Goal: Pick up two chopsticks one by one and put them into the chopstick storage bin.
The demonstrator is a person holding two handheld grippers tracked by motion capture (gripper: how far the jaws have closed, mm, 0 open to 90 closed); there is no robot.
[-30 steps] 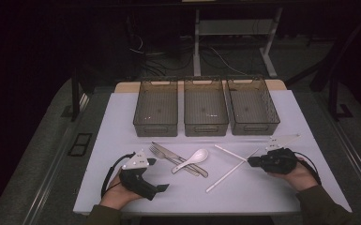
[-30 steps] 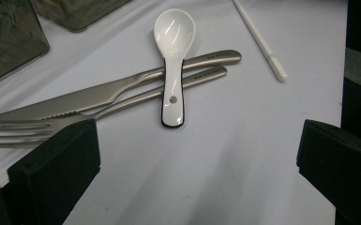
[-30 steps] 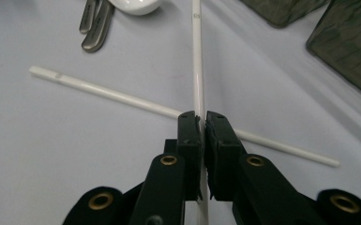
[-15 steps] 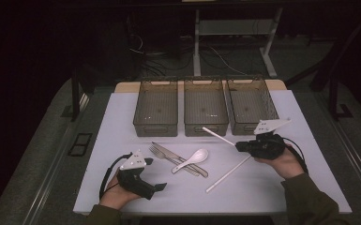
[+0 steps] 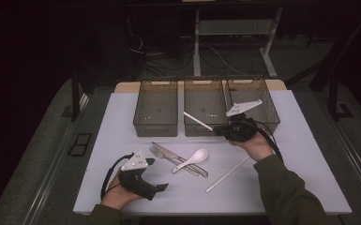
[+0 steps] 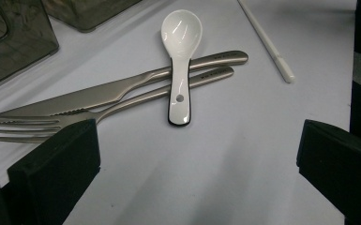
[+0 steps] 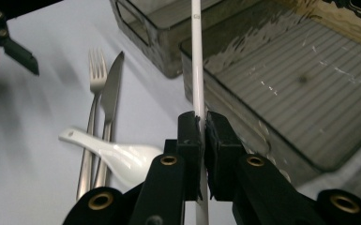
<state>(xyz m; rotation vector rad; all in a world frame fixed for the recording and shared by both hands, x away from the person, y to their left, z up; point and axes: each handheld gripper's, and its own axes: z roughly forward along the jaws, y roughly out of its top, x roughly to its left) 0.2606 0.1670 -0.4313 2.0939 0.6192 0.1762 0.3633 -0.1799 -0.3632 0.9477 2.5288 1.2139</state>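
Here the white rectangular bench [image 5: 122, 187] carries three smoky transparent plastic bins [image 5: 155, 108] in a row at its far side, toward 12 o'clock. The right hand-held gripper [image 5: 218, 131] is lifted in front of the middle bin, at about 1 o'clock from the bench centre. Its black jaws are pressed together on a thin white plastic chopstick [image 7: 197, 61], which points away over the near edge of that bin. The left hand-held gripper [image 5: 163, 187] rests low at about 7 o'clock, with jaws spread wide and nothing between them. Near the centre lie a steel table knife [image 6: 122, 89] and a steel fork [image 6: 37, 124] side by side, touching. A white ceramic soup spoon [image 6: 180, 56] lies across both handles. A second white chopstick [image 5: 227, 174] lies flat at about 4 o'clock from the spoon, apart from it.
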